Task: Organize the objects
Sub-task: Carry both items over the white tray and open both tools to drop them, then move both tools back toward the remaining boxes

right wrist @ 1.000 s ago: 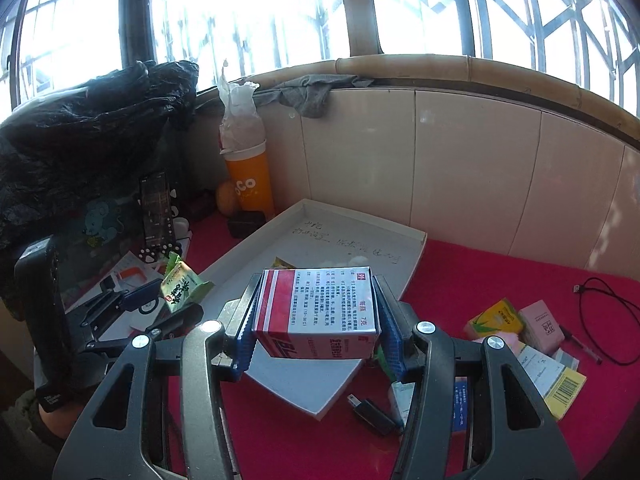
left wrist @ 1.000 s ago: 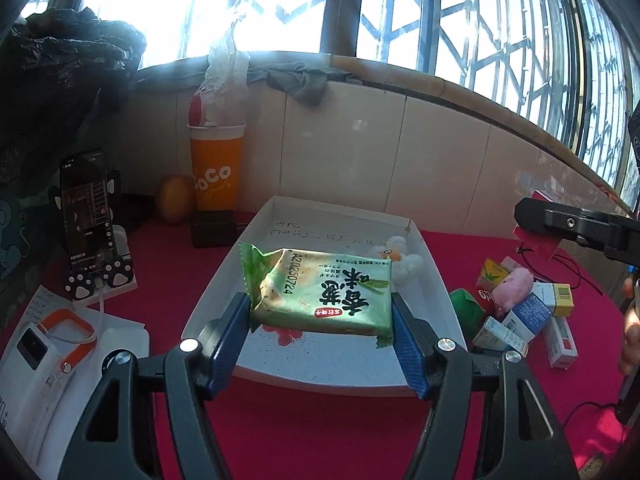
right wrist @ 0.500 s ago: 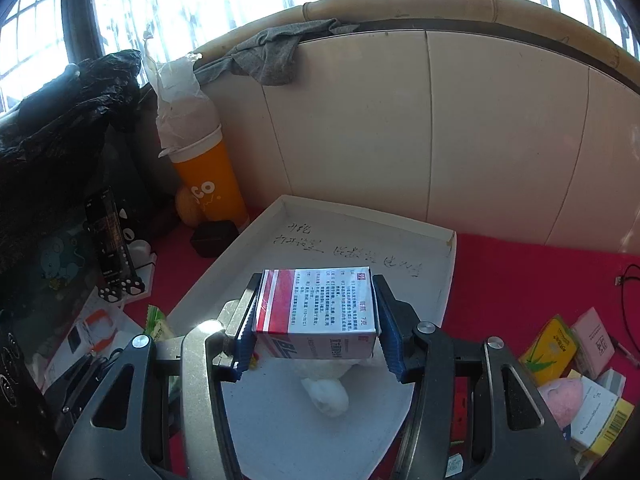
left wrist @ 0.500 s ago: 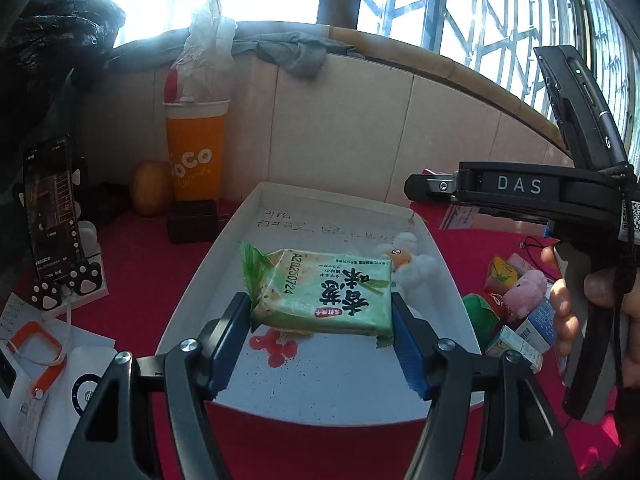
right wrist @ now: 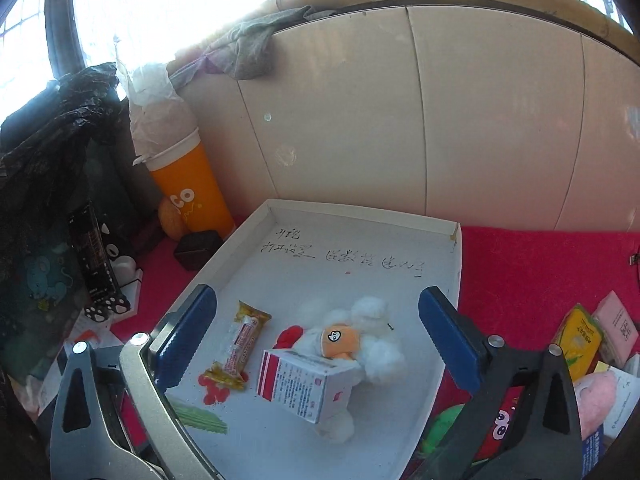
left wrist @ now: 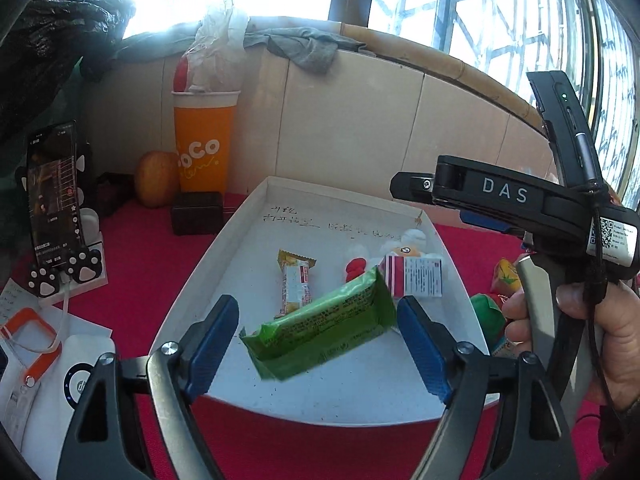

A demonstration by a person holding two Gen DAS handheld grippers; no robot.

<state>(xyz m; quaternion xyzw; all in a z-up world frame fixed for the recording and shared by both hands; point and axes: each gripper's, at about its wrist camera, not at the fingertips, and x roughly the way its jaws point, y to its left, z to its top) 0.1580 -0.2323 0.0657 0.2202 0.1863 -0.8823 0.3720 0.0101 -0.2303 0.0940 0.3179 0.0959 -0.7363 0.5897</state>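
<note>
Both grippers, left gripper (left wrist: 318,344) and right gripper (right wrist: 316,338), hang released over the shallow white cardboard tray (left wrist: 400,400), the green foil snack packet (left wrist: 320,326) just dropped at its six o'clock and the red-and-white medicine box (right wrist: 306,386) leaning on a white plush toy (right wrist: 360,340), so fetching another loose item at three o'clock likely comes next.

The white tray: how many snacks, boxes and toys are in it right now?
In the white tray:
Snack packets: 2, the green packet and the yellow bar
Boxes: 1, the red and white box
Toys: 1, the fluffy white toy
Total: 4
</note>
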